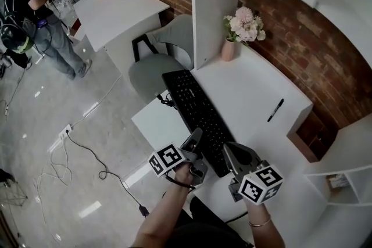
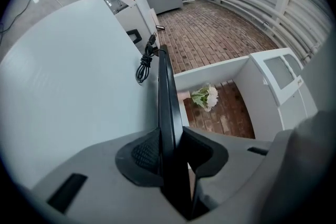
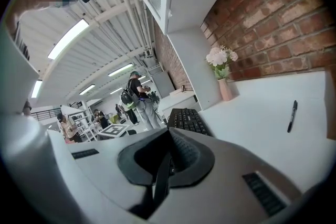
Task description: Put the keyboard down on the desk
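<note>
While the keyboard [image 1: 195,110] lies along the desk's [image 1: 250,90] left edge, long axis pointing away toward the vase [image 1: 228,49], the left gripper [image 1: 199,147], rolled sideways, clamps its near end; the right gripper [image 1: 233,154] is just beside it, jaws closed and empty.

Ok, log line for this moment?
left hand-held gripper: shut on keyboard edge | right hand-held gripper: shut, empty, beside keyboard | keyboard: over desk, not released

The near end of the keyboard [image 2: 165,86] disappears between the jaws of the left gripper [image 2: 170,136]; seen edge-on, its keys are hidden. Between the jaws of the right gripper [image 3: 168,139], another corner is covered.
</note>
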A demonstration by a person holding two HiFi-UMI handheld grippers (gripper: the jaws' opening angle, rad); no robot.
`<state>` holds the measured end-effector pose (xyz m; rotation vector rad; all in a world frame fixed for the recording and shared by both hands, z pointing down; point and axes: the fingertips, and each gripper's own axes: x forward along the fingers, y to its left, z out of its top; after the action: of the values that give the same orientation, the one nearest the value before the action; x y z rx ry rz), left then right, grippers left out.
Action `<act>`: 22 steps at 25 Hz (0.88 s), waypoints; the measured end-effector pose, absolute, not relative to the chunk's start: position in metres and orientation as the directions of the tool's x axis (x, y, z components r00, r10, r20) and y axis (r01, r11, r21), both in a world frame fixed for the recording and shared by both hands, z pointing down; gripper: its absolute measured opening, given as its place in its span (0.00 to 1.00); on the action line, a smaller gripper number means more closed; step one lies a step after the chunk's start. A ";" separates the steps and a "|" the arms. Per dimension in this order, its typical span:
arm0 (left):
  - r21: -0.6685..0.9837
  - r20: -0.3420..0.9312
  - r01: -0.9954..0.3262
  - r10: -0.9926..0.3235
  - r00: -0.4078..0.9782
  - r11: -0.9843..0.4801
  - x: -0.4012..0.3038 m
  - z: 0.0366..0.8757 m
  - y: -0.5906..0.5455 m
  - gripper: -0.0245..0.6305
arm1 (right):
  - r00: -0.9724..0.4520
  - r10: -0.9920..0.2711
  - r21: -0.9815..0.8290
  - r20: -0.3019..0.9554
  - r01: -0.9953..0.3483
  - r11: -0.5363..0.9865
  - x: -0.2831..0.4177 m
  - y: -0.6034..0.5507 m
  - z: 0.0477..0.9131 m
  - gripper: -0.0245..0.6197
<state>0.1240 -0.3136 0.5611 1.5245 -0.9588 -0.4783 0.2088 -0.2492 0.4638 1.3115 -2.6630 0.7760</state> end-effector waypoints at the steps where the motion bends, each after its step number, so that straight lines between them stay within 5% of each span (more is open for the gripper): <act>1: 0.956 0.217 -0.289 -0.796 0.565 0.056 0.124 0.562 -0.316 0.22 | -0.637 -0.717 -0.410 0.283 -0.756 0.510 0.208 -0.249 0.466 0.05; 22: 0.963 0.227 -0.242 -0.846 0.483 0.120 0.130 0.586 -0.320 0.21 | -0.613 -0.696 -0.372 0.375 -0.787 0.493 0.212 -0.240 0.502 0.05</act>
<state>0.1304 -0.3202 0.5863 1.4227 -1.0245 -0.5791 0.2125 -0.2401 0.5024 1.2841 -2.5587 0.7748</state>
